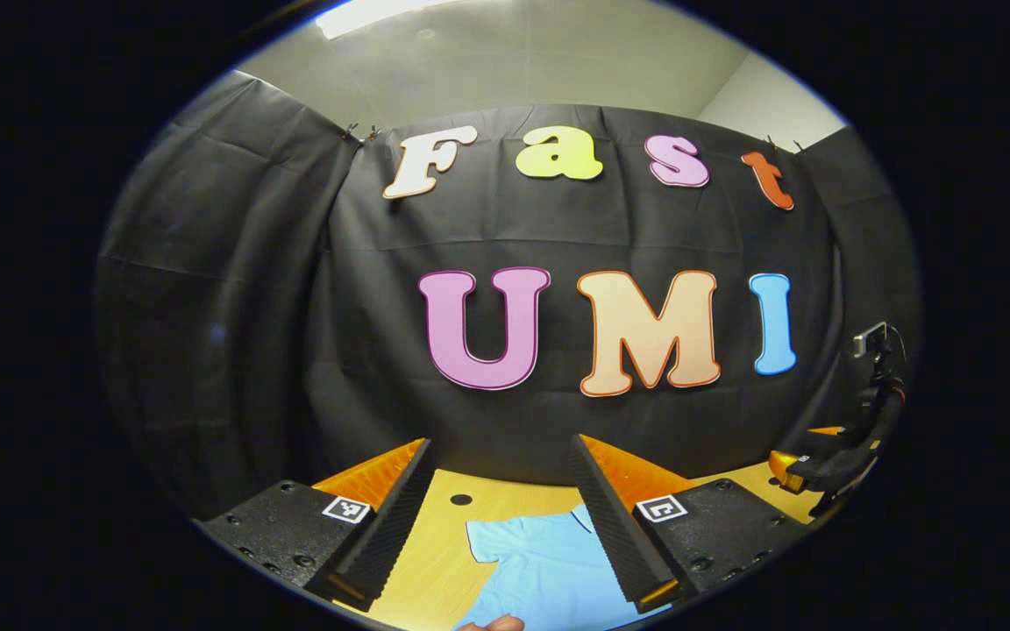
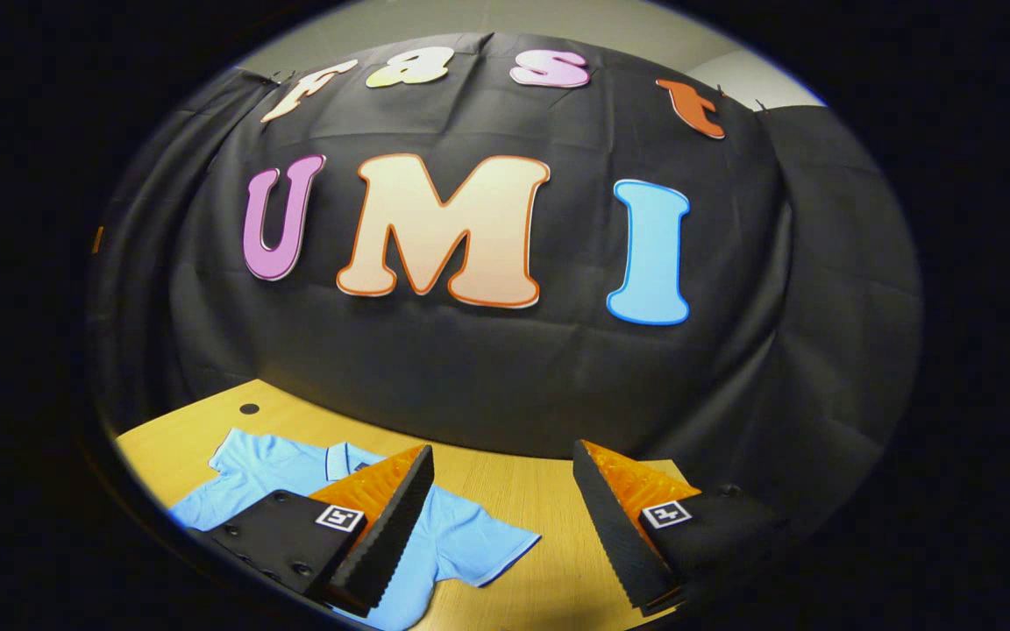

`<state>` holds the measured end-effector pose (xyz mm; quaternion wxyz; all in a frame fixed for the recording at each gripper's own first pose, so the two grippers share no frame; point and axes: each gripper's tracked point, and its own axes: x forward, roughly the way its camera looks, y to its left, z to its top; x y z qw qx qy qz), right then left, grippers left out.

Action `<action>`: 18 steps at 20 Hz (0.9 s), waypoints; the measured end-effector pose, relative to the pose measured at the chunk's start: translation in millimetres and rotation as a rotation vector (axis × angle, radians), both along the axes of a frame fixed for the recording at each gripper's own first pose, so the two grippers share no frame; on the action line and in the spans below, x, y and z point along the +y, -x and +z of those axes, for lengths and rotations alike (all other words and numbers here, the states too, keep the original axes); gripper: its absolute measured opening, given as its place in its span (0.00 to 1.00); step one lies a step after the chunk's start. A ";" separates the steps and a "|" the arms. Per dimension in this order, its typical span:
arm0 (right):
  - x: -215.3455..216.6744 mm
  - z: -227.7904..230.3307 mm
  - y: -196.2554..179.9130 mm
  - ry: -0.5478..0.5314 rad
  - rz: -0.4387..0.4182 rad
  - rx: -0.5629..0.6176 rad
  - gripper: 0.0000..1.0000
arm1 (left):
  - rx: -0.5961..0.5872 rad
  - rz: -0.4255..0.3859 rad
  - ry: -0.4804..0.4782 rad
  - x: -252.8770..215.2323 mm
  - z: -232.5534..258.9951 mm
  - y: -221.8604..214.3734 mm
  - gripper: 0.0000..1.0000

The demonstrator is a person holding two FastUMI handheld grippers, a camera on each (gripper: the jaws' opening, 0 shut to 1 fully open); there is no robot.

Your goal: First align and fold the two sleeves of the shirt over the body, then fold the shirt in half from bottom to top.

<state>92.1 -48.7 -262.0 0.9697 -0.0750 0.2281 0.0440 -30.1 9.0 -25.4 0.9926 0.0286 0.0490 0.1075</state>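
A light blue polo shirt [image 1: 540, 570] lies flat on the wooden table [image 1: 435, 543], collar toward the wall, one short sleeve spread to its left. My left gripper [image 1: 502, 491] hovers above it, open, with nothing between its fingers. In the right gripper view the same shirt [image 2: 461, 535] lies at the lower left with its other sleeve spread toward the middle of the table [image 2: 540, 499]. My right gripper [image 2: 502, 499] is open over bare wood to the right of that sleeve. The right gripper [image 1: 829, 460] also appears far right in the left gripper view.
The black booth wall [image 1: 558, 350] rises right behind the table's far edge. A small dark hole [image 1: 461, 499] marks the tabletop near the shirt's left sleeve. A fingertip [image 1: 492, 624] shows at the bottom edge of the left gripper view.
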 end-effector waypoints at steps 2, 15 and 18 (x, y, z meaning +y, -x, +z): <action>-2.4 -17.2 -2.8 0.009 0.002 0.028 0.99 | 0.014 0.009 -0.003 0.1 -4.3 -1.1 0.93; -24.5 -150.2 -0.4 0.046 0.017 0.277 1.00 | 0.089 0.069 -0.004 -6.3 -33.9 -7.7 0.94; -27.2 -177.8 1.6 0.059 0.036 0.317 0.99 | 0.108 0.100 0.009 -7.3 -45.8 -4.8 0.94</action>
